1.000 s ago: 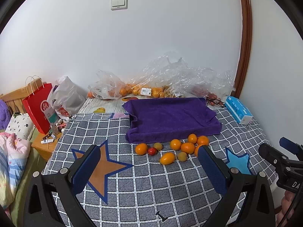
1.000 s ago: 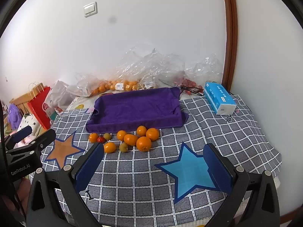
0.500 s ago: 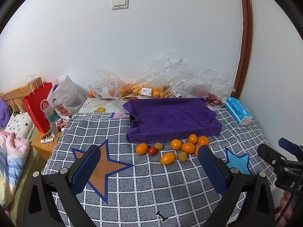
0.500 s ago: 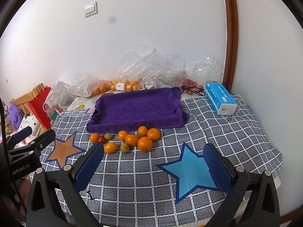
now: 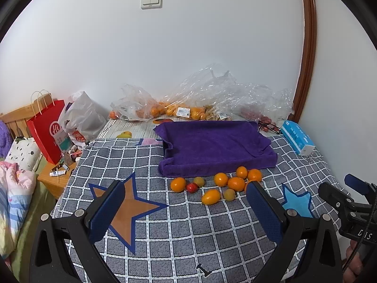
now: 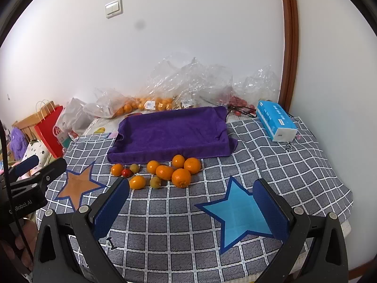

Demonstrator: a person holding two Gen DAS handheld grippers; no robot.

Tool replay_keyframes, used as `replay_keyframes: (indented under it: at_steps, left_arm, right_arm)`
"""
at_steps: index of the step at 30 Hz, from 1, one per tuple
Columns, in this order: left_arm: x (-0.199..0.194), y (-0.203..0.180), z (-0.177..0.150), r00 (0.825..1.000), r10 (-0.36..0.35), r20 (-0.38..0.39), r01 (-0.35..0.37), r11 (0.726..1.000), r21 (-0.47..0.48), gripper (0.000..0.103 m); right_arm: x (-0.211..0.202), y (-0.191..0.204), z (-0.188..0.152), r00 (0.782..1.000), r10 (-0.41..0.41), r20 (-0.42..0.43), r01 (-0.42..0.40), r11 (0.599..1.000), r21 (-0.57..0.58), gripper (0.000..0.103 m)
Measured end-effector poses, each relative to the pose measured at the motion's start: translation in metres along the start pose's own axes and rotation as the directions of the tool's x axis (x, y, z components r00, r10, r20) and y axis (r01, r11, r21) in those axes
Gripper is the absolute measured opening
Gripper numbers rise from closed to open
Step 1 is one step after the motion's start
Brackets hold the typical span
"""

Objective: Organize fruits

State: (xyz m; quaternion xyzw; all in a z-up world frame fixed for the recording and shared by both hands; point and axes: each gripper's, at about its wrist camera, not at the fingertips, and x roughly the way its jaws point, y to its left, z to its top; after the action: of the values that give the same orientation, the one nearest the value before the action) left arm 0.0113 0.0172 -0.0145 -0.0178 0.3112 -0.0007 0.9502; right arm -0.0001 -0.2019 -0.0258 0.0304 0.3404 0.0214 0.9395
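Several loose fruits lie in a cluster on the grey checked cloth, just in front of a purple towel-lined tray (image 5: 219,141) (image 6: 172,132). They include oranges (image 5: 236,184) (image 6: 181,177), a small red fruit (image 5: 192,187) (image 6: 126,172), an oval yellow-orange fruit (image 5: 210,196) (image 6: 137,181) and small greenish fruits (image 5: 229,194) (image 6: 155,182). My left gripper (image 5: 186,198) is open and empty, held back from the fruits. My right gripper (image 6: 190,193) is open and empty, just short of the cluster.
Clear plastic bags with more oranges (image 5: 179,110) (image 6: 146,103) line the wall behind the tray. A blue tissue box (image 5: 298,140) (image 6: 275,120) lies at the right. A red paper bag (image 5: 48,129) and a wooden stand sit off the left edge.
Both grippers have drifted slightly forward toward the fruits. Both stay open; no fruit has moved.
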Motion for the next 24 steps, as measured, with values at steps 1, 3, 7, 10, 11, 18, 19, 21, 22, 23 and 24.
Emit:
replay_keyframes:
  at_steps: [1,3,7,10,11,18,19,21,22,23,24]
  left_arm:
    - [0.001,0.001,0.000,1.000,0.000,-0.002,0.000,1.000,0.000,0.103]
    - [0.004,0.002,0.001,1.000,-0.001,-0.005,0.001,1.000,-0.001,0.103]
    - [0.011,0.004,0.001,1.000,0.002,-0.013,-0.002,1.000,0.001,0.103]
    - [0.019,0.007,0.002,1.000,-0.005,-0.026,0.005,1.000,0.002,0.103]
    - [0.021,0.007,0.001,1.000,-0.005,-0.030,0.005,1.000,0.002,0.103]
    - [0.042,0.018,-0.002,0.999,-0.001,-0.044,0.001,1.000,-0.003,0.103]
    - [0.045,0.020,-0.002,0.999,-0.001,-0.045,0.001,1.000,-0.002,0.103]
    - [0.051,0.022,-0.003,0.999,0.004,-0.052,-0.005,1.000,-0.004,0.103]
    - [0.054,0.024,-0.003,0.999,0.003,-0.054,-0.003,1.000,-0.004,0.103]
    - [0.059,0.025,-0.003,0.998,0.001,-0.057,-0.002,1.000,-0.004,0.103]
    - [0.063,0.026,-0.003,0.998,0.003,-0.061,-0.003,1.000,-0.006,0.103]
  right_arm:
    - [0.001,0.000,0.000,1.000,0.002,-0.003,-0.002,1.000,0.001,0.103]
    - [0.004,0.001,0.001,1.000,0.003,-0.007,-0.003,1.000,-0.002,0.103]
    - [0.009,0.003,0.002,1.000,-0.005,-0.003,0.005,1.000,-0.010,0.103]
    - [0.016,0.005,0.002,1.000,0.001,-0.014,-0.001,1.000,-0.014,0.103]
    - [0.018,0.007,0.002,1.000,-0.001,-0.016,0.001,1.000,-0.018,0.103]
    - [0.046,0.016,0.000,0.998,-0.051,-0.034,0.049,0.997,-0.052,0.103]
    - [0.050,0.016,-0.001,0.998,-0.054,-0.034,0.052,0.997,-0.050,0.103]
    - [0.059,0.016,-0.002,0.997,-0.062,-0.039,0.061,0.998,-0.034,0.103]
    - [0.064,0.014,-0.002,0.997,-0.069,-0.046,0.068,0.997,-0.021,0.103]
    - [0.069,0.014,-0.002,0.996,-0.074,-0.051,0.073,0.997,-0.015,0.103]
    - [0.073,0.013,-0.003,0.995,-0.077,-0.058,0.076,0.997,-0.012,0.103]
